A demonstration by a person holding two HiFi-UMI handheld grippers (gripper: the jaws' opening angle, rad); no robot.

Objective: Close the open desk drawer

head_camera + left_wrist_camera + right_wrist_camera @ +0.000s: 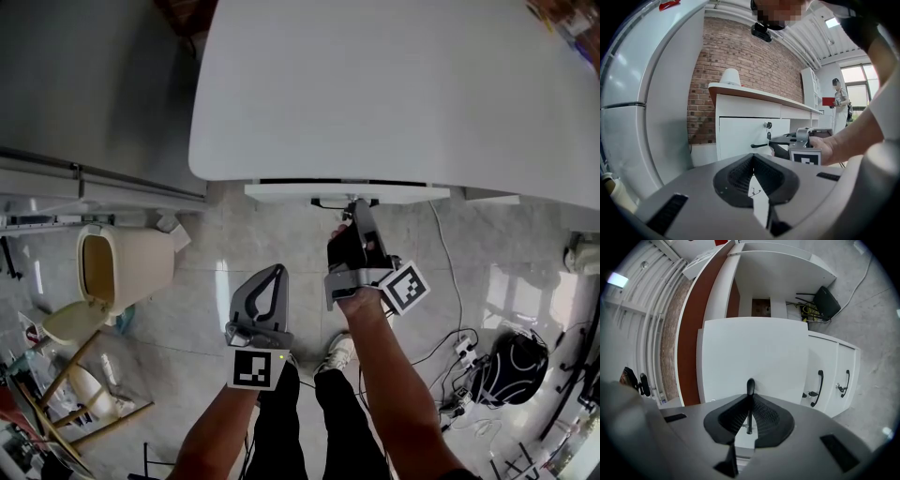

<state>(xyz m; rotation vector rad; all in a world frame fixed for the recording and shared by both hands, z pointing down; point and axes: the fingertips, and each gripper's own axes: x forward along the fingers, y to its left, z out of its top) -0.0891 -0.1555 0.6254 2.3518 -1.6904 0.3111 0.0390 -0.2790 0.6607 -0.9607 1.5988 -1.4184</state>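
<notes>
The white drawer front (347, 192) sticks out slightly from under the white desk top (394, 84). My right gripper (356, 208) reaches up to it. In the right gripper view, my right gripper (750, 397) is shut on the drawer's black handle (750, 386), which runs between the jaws against the drawer front (754, 352). My left gripper (275, 274) hangs back over the floor, shut and empty. In the left gripper view, my left gripper (753, 158) points at the drawer front (740, 136), where the handle (761, 146) is held by the right gripper (780, 144).
A beige bin (117, 267) with its lid open stands on the floor at left. Cables and a power strip (464, 349) lie at right beside a black bag (514, 366). Two lower drawers with black handles (819, 387) sit beside the held one. A person (839, 96) stands far off.
</notes>
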